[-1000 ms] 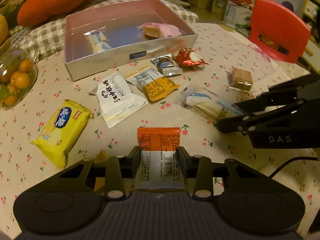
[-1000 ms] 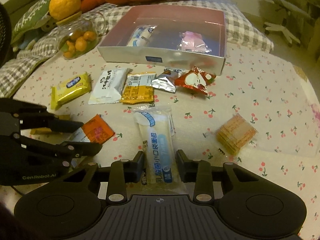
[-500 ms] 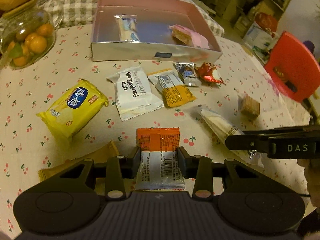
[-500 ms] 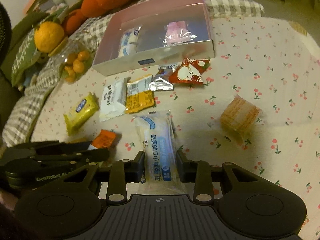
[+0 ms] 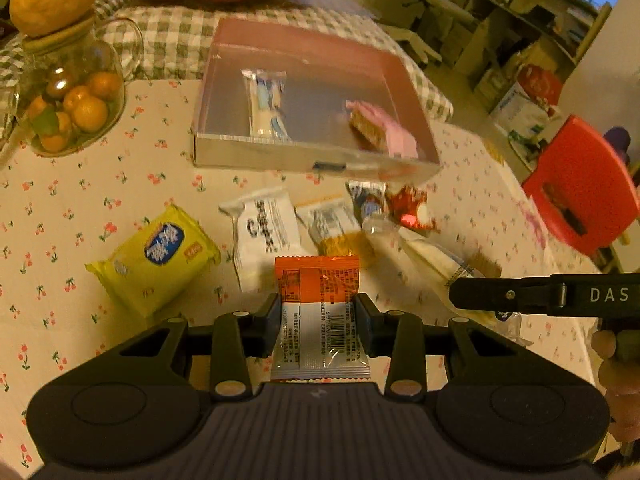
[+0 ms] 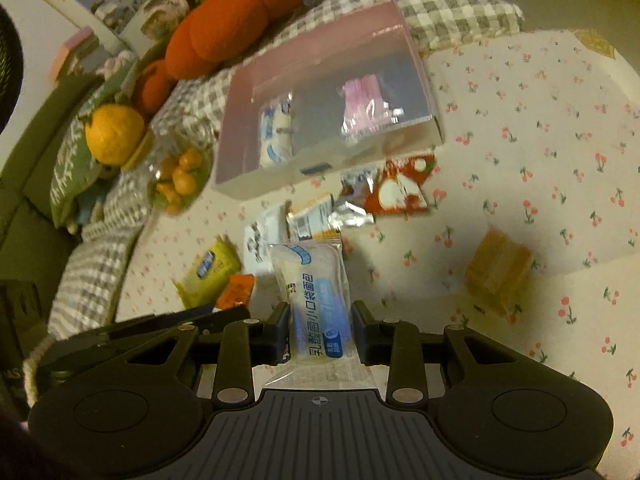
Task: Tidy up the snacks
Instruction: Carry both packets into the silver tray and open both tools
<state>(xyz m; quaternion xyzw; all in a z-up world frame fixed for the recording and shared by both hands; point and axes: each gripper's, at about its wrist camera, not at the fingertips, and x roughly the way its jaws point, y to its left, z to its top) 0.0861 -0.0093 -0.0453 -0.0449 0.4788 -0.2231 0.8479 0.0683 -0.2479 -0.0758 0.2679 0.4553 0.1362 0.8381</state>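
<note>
Your left gripper [image 5: 317, 320] is clamped on the orange snack packet [image 5: 318, 304], right gripper [image 6: 320, 332] on the bread packet [image 6: 316, 304], both short of the pink box [image 5: 304, 160]. Light, crinkly, slippery film; bread squashes, so keep mid-pack grips gentle

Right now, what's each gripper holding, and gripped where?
Left gripper: orange-and-white snack packet, pinched across its middle. Right gripper: clear bread packet with blue print, pinched across its lower half.
</note>
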